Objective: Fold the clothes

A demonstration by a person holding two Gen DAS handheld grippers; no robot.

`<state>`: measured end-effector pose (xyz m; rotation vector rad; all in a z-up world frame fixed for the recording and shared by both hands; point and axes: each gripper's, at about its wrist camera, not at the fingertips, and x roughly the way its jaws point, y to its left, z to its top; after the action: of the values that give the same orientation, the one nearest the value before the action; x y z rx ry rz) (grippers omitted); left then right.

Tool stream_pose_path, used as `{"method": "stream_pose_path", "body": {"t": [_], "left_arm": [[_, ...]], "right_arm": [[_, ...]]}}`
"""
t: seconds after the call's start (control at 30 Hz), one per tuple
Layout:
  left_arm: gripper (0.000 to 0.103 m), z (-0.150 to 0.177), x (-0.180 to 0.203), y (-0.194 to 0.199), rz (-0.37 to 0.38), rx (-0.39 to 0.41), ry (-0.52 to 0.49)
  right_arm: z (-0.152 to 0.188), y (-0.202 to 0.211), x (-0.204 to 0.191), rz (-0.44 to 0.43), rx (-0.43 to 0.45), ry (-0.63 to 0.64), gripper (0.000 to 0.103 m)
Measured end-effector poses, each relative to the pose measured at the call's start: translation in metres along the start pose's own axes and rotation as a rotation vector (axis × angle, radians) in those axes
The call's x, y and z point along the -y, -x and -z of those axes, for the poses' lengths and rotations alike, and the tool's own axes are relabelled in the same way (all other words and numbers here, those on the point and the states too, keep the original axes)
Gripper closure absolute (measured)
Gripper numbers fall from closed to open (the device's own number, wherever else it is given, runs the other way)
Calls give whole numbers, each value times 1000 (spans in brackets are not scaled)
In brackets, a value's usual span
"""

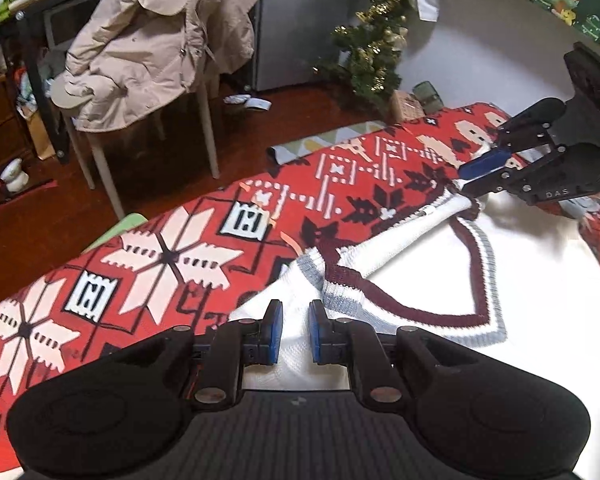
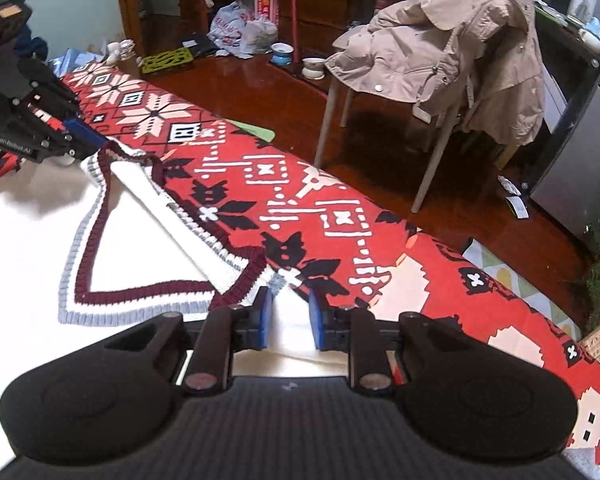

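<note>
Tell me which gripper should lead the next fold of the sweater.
Left, narrowly: the left gripper pinches the sweater shoulder tighter; the right gripper holds its shoulder with jaws wider. Both look ready.

Both wrist views close, angled down, sharing sweater neckline.

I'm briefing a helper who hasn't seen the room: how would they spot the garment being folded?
Find the red patterned blanket with big snowflake motifs, spread beside the wooden floor. On it lies the white knit sweater, each shoulder pinched by a gripper. Its V-neck, trimmed with maroon and grey stripes, sets it apart from the beige jacket draped over the chair.
</note>
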<state>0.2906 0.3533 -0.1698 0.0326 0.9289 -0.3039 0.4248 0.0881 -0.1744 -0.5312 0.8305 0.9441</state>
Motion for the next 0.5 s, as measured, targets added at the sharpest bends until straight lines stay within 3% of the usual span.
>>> {"method": "stream_pose_path", "body": {"t": [0.33,0.5], "left_arm": [[89,6,8,8,34,-19,-51],[75,13,19,10,-45,2,-135]], "right_arm": [[1,1,3,-24,3,0,80],[8,6,-1,-18,18,5,79]]}}
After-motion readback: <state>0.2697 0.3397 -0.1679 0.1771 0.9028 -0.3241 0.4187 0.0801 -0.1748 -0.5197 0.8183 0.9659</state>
